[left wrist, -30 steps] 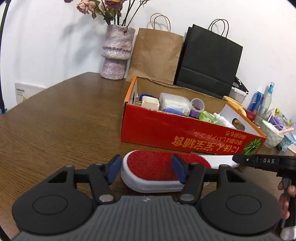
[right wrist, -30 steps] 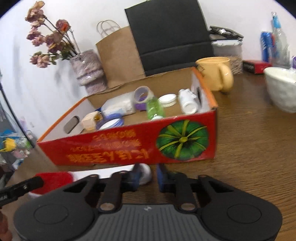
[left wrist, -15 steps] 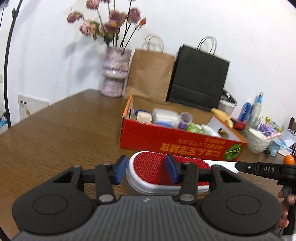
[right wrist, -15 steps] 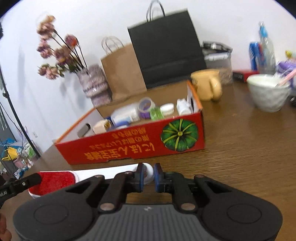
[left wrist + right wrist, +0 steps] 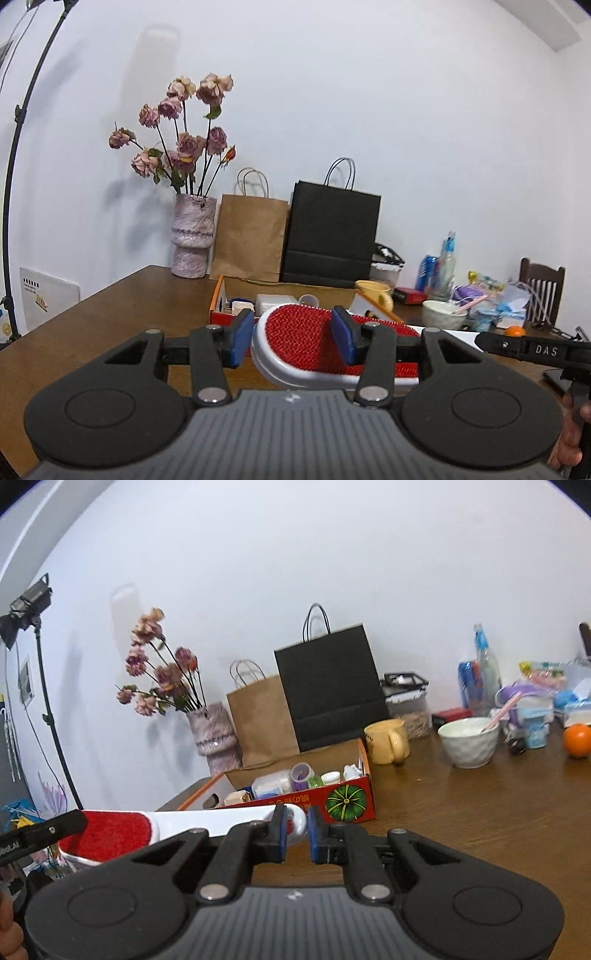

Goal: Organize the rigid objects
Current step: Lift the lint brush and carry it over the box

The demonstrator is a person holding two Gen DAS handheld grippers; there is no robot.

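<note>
Currently the left gripper [image 5: 291,336] clamps the red head of the lint brush [image 5: 314,343], its jaws having just closed; the right gripper [image 5: 296,830] pinches the white handle tip. Brush is airborne, lower centre. Uneven hand travel could twist it free short of the red box [image 5: 343,799] beyond.

Bright even light, soft shadows, fisheye-warped edges
</note>
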